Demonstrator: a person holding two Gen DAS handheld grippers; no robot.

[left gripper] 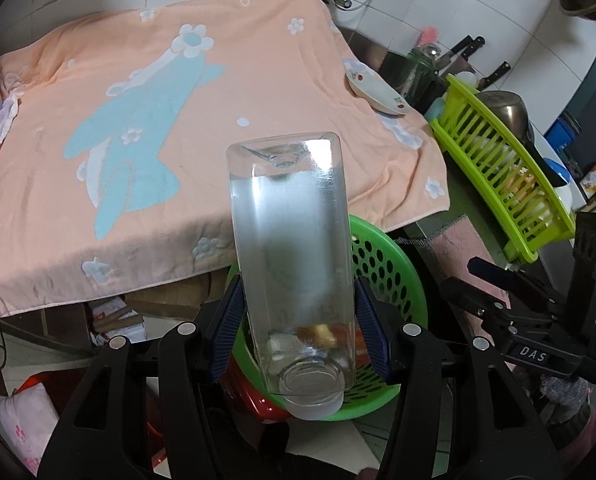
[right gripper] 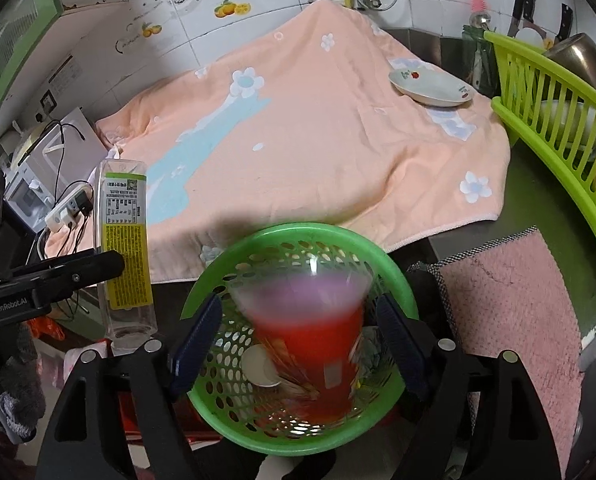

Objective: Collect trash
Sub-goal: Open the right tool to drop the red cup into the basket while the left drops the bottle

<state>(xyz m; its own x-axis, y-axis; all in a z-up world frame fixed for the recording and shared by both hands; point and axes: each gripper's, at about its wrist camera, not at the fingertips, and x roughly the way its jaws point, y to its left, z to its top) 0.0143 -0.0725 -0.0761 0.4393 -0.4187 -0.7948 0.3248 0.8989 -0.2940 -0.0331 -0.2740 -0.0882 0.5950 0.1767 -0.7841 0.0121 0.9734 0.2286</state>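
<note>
- Left gripper (left gripper: 296, 320): blue pads are clamped on a clear square-sided bottle (left gripper: 290, 248), cap end toward the camera, base pointing away. From the right wrist view the same bottle (right gripper: 124, 248) shows a yellow printed label and hangs left of the green basket (right gripper: 298, 236), not yet over it.
- Green basket: sits below the front edge of the bench, which is draped with a peach towel (left gripper: 146, 128). Inside it lie at least a white round lid-like piece (right gripper: 260, 368) and some crumpled scraps; contents are only partly visible.
- Right gripper (right gripper: 300, 340): jaws stand apart, pads clear of a red and clear cup-like item (right gripper: 318, 344), which is motion-blurred over the basket between them. Judgement: it is being released into the basket.
- Towel surface: no loose trash visible; only a white dish (right gripper: 432, 86) remains at the far right, probably not trash.
- Progress, judged: late stage. Remaining: bottle into basket.
</note>
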